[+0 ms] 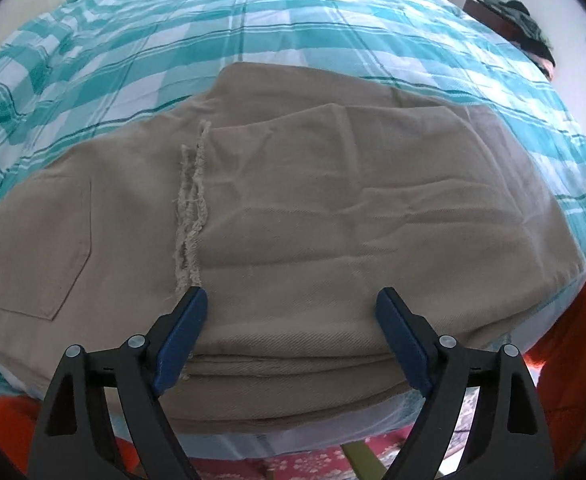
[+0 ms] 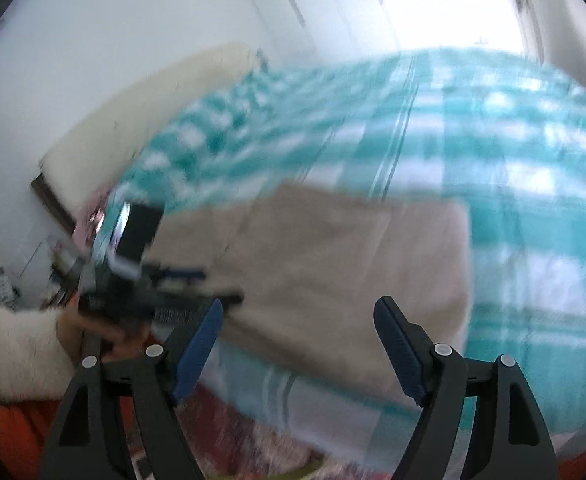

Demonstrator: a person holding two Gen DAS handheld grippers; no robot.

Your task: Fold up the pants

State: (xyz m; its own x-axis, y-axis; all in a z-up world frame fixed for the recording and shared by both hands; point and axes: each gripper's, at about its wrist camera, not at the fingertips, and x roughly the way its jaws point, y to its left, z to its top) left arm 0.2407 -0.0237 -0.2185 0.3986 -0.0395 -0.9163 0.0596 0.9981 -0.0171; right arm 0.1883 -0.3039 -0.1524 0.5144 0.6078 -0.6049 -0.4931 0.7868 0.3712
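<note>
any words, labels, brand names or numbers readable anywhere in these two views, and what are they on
None can be read in either view.
Tan pants: plain fabric with a back pocket and frayed hems, no tag or print showing.
Teal checked bedsheet: pattern only, no lettering.
Left gripper and right gripper: black frames and blue fingers, no markings showing.
The right wrist view is motion blurred; any small text there would be unreadable.

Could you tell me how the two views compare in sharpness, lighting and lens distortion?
Left wrist view: sharp, the pants crisp, fisheye bulging the checked bedsheet, even daylight. Right wrist view: heavily motion-blurred, pants and bedsheet smeared, glare washing out the top.
</note>
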